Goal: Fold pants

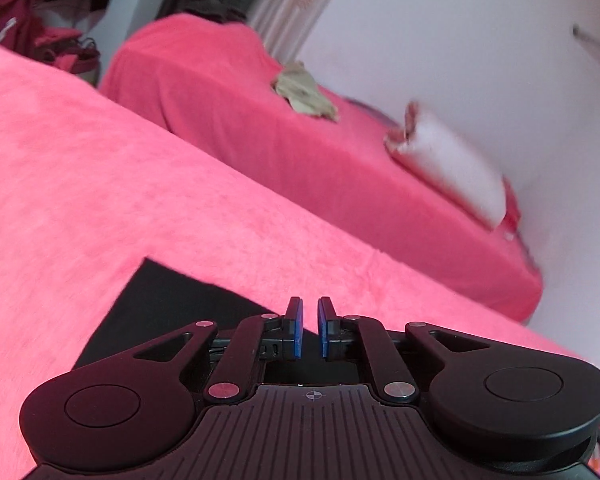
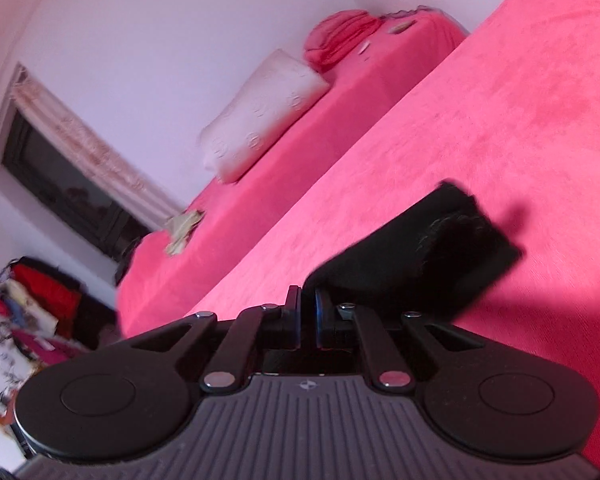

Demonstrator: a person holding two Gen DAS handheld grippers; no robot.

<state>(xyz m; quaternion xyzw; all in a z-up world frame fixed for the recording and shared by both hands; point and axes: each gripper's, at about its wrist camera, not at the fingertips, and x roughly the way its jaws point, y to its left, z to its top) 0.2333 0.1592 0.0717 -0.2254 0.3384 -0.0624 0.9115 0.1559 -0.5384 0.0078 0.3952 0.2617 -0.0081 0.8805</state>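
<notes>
Black pants being seen folded into compact bundle, lying on pink bedspread. Left gripper being held above them, jaws narrowly parted, nothing gripped. Right gripper jaws nearly together; grip on pants edge cannot be told.

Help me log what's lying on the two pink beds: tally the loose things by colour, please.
Black: 1, the folded pants on the near bed
White: 1, the pillow on the far bed
Beige: 1, the crumpled cloth on the far bed
Red: 1, the bundle beyond the pillow
Total: 4
</notes>
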